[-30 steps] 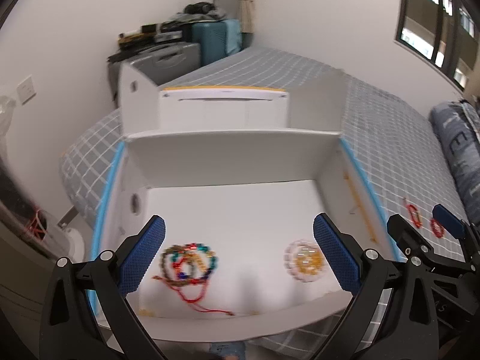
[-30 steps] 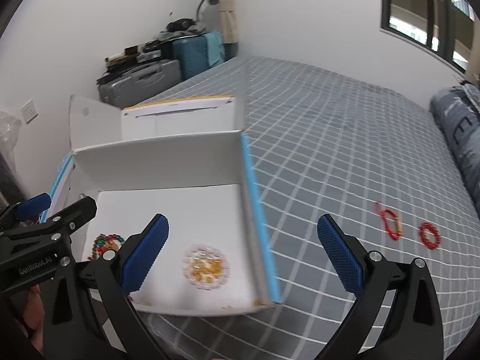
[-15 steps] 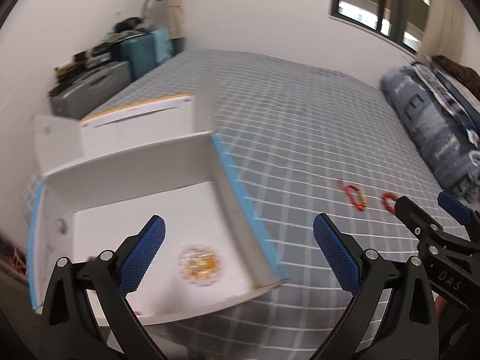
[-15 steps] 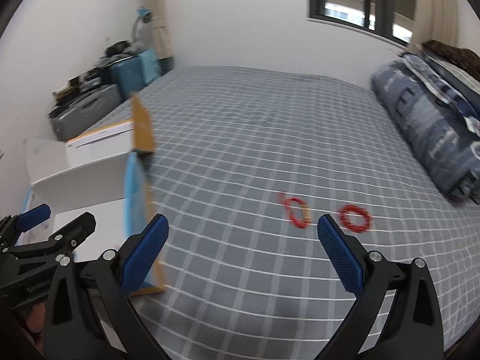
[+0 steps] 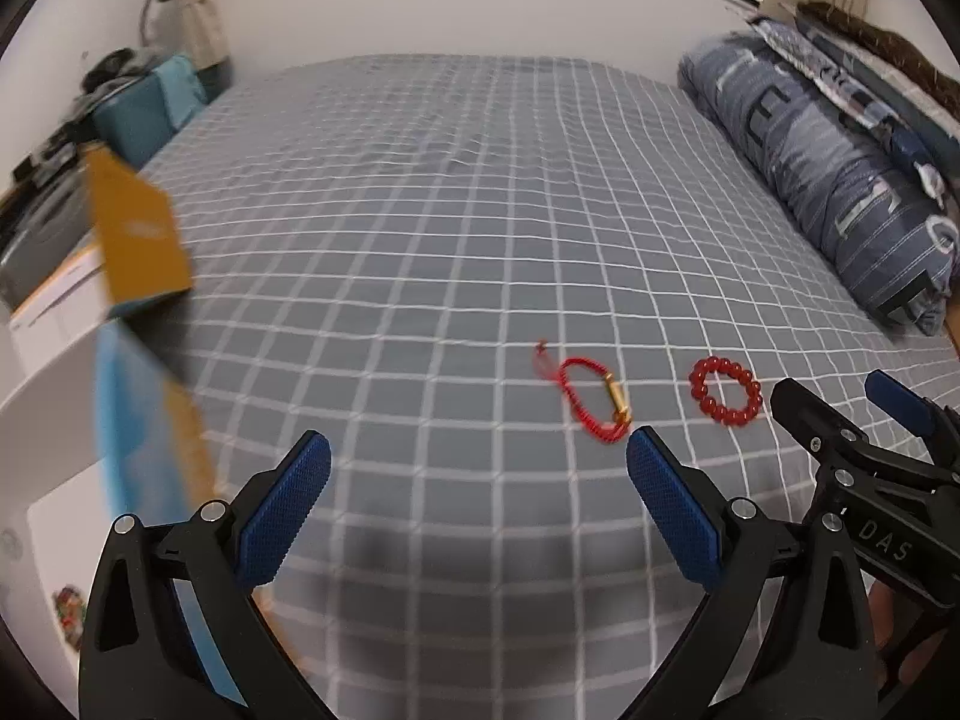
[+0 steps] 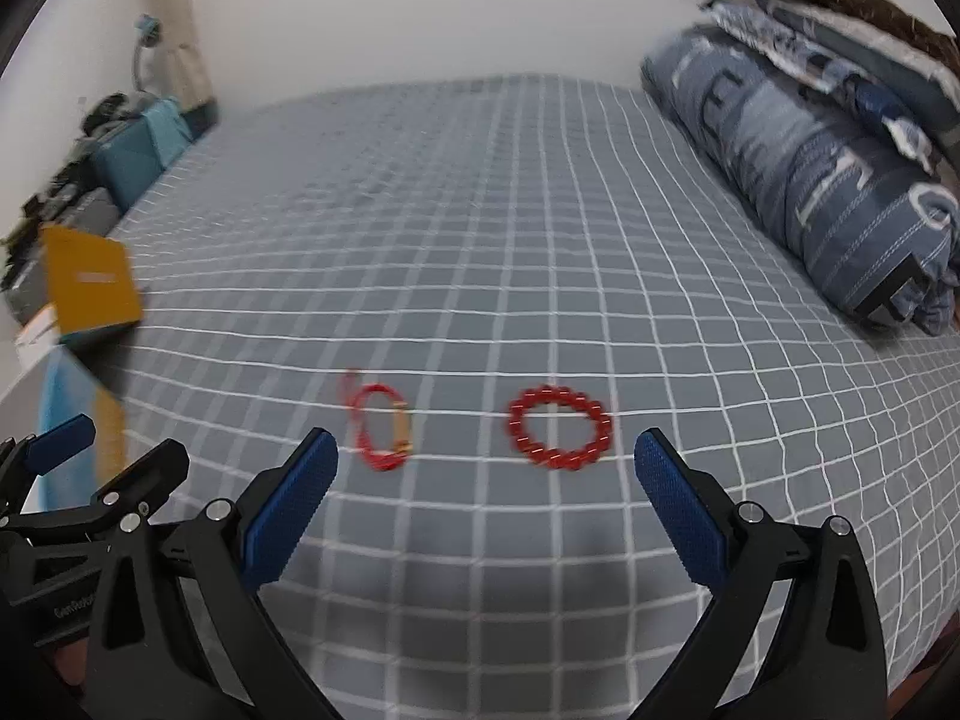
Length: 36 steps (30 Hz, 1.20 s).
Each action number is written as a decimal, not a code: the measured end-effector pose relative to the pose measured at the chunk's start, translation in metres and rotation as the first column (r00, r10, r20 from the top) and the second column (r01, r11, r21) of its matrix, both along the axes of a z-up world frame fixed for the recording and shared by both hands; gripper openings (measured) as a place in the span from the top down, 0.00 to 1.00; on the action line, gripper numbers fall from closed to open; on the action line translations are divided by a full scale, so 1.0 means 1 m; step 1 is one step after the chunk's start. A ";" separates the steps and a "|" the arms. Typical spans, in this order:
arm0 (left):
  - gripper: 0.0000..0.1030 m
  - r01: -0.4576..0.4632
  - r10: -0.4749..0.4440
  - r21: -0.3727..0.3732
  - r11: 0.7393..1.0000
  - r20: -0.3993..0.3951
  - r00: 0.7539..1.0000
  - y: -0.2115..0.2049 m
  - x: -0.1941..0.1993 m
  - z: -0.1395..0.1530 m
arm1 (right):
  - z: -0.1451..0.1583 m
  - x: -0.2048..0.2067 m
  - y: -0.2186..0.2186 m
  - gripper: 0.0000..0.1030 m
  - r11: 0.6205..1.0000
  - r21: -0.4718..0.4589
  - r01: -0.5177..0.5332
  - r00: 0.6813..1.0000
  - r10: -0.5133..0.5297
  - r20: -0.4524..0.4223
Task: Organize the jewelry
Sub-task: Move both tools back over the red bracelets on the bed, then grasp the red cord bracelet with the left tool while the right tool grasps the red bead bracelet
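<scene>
Both views have swung right off the box (image 5: 54,420) onto the bed (image 5: 420,210).

Left wrist: left gripper (image 5: 480,504) hovers low, jaws apart, empty; cord bracelet (image 5: 591,399) just beyond its right pad; bead bracelet (image 5: 725,391) further right.

Right wrist: right gripper (image 6: 486,498) gapes, empty; bead bracelet (image 6: 560,435) between its pads, just ahead; cord bracelet (image 6: 384,426) left.

Both cams swung R: box (image 5: 54,396) → bracelets (image 6: 559,427).

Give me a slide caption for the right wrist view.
Open right tool hovers above a red bead bracelet and red cord bracelet on the checked bedsheet.
</scene>
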<state>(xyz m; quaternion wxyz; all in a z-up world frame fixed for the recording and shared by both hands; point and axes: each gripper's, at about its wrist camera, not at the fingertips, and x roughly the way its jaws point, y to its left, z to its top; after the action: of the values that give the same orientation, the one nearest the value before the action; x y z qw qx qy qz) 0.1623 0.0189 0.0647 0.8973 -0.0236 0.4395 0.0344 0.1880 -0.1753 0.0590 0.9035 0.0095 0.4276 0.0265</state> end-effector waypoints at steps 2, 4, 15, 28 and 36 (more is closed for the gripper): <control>0.06 0.022 -0.022 0.004 1.000 -0.025 0.999 -0.013 0.022 -0.014 | -0.010 0.013 -0.009 0.07 1.000 -0.002 0.013 1.000 -0.013 -0.016; 0.06 0.039 -0.038 0.017 0.999 -0.045 0.998 -0.025 0.043 -0.031 | -0.024 0.028 -0.023 0.07 1.000 -0.002 0.031 0.999 -0.031 -0.039; 0.06 0.055 -0.052 0.018 0.998 -0.121 0.991 -0.049 0.104 -0.092 | -0.089 0.075 -0.050 0.12 0.998 -0.002 0.056 0.987 -0.056 -0.148; 0.35 0.048 -0.048 -0.005 0.999 -0.142 0.989 -0.059 0.116 -0.122 | -0.117 0.086 -0.060 0.44 0.997 -0.040 0.069 0.974 -0.076 -0.212; 0.88 0.060 -0.063 -0.021 0.998 -0.164 0.984 -0.055 0.121 -0.120 | -0.117 0.087 -0.058 0.85 0.997 -0.046 0.058 0.973 -0.067 -0.223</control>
<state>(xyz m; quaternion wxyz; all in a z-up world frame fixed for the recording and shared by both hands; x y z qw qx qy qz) 0.2834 -0.0360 -0.0554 0.8583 -0.0143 0.5129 0.0048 0.2750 -0.2334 -0.0576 0.8500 0.0080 0.5266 -0.0116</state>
